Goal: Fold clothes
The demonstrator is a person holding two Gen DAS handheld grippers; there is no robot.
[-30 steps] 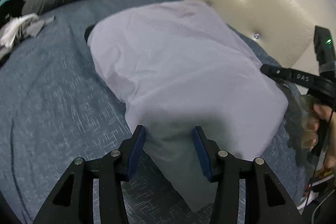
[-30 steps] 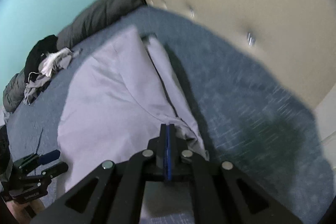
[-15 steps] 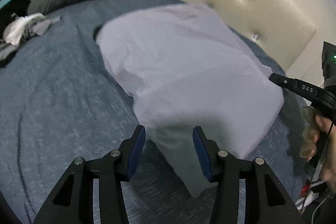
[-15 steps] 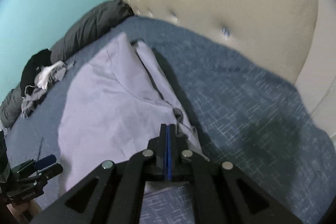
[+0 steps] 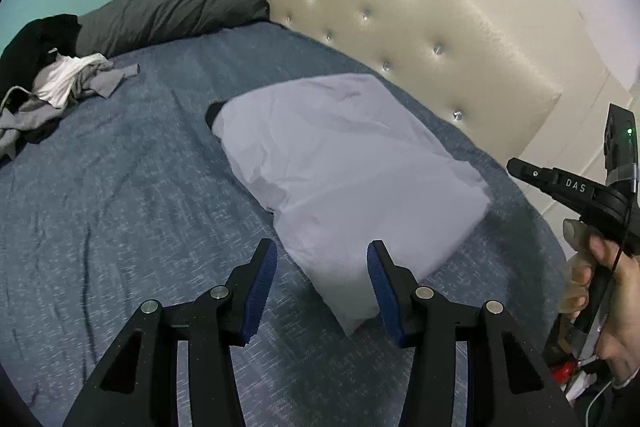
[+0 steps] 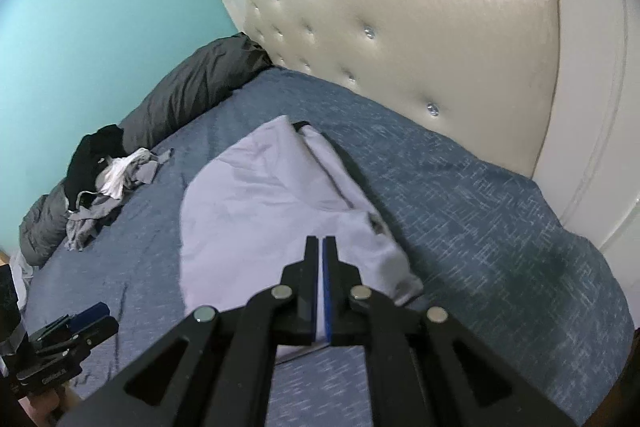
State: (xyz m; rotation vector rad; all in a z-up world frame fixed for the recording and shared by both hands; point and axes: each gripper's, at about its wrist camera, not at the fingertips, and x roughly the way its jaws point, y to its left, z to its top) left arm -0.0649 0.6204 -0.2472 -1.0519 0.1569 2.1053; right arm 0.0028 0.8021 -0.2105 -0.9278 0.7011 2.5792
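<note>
Both grippers lifted back from pale lilac folded cotton garment, lying flat on blue bed cover. Left gripper half open, empty; right gripper shut, empty. Fold apparently finished.

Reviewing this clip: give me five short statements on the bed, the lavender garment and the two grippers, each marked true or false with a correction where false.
1. The lavender garment lies on the blue bedspread. True.
2. The left gripper is clamped shut. False: its jaws stand apart, with no cloth pinched between the pads.
3. The right gripper is shut. True.
4. The pile of clothes sits on top of the lavender garment. False: it lies apart, near the dark pillow.
5. The headboard is dark wood. False: it is cream and tufted.
</note>
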